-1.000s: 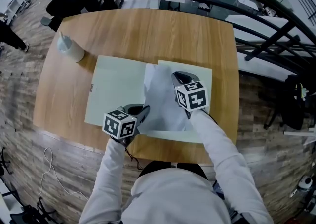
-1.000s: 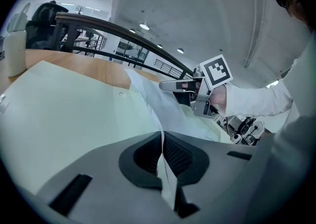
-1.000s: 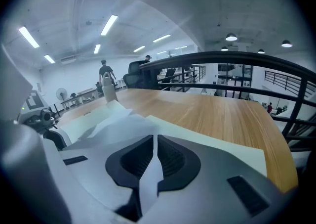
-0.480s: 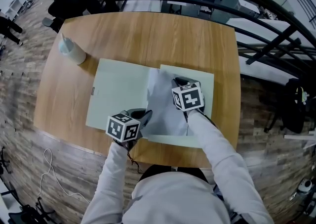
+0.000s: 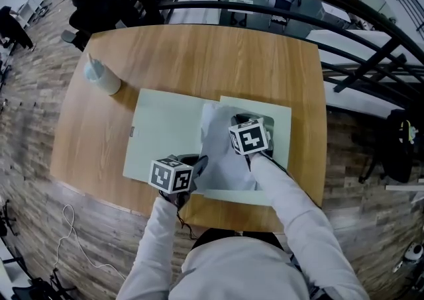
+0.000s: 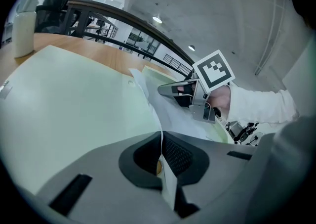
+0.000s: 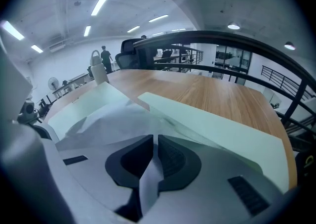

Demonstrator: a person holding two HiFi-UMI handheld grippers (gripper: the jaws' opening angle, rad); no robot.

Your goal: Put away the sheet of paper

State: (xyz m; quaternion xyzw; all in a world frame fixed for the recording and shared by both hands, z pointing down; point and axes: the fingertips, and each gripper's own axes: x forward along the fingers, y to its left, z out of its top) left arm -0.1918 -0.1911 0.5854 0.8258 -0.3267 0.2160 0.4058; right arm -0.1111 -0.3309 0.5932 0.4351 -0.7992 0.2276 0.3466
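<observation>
Head view: I see the sheet of paper (image 5: 222, 156) draped over an open green folder (image 5: 165, 130) on the worktop (image 5: 199, 53). Left gripper view: my left tool (image 6: 161, 151) is clamped on the sheet's edge. Right gripper view: my right tool (image 7: 154, 154) pinches a raised fold of it.
</observation>
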